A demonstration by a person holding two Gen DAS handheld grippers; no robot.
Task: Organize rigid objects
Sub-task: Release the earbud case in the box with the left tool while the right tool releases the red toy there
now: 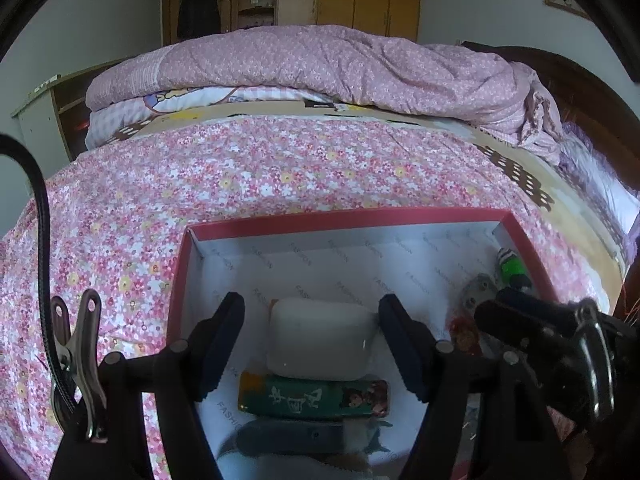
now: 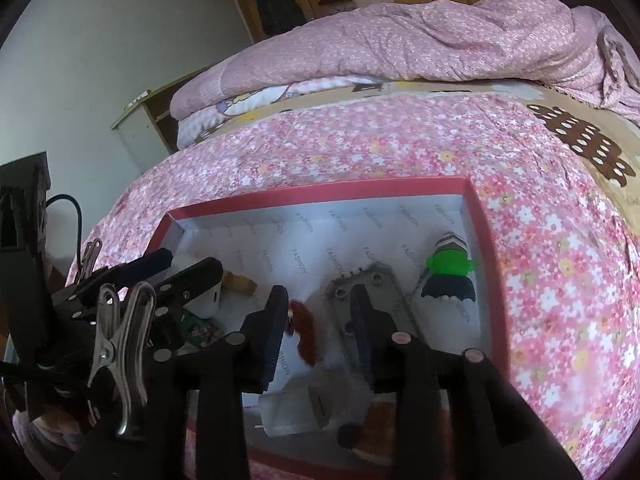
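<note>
Inside the red box (image 1: pixel 348 216) on the flowered bedspread (image 1: pixel 160 184): a white soap-like case (image 1: pixel 322 338) just behind a green lighter (image 1: pixel 314 398), framed by the left gripper (image 1: pixel 312 344), fingers spread wide and holding nothing. Over the box's right half, the right gripper (image 2: pixel 320 322), likewise parted and empty, hovering above a red-haired figurine (image 2: pixel 306 328) and a grey metal tool (image 2: pixel 372 292), beside a green-and-black toy (image 2: pixel 450 270) by the wall.
</note>
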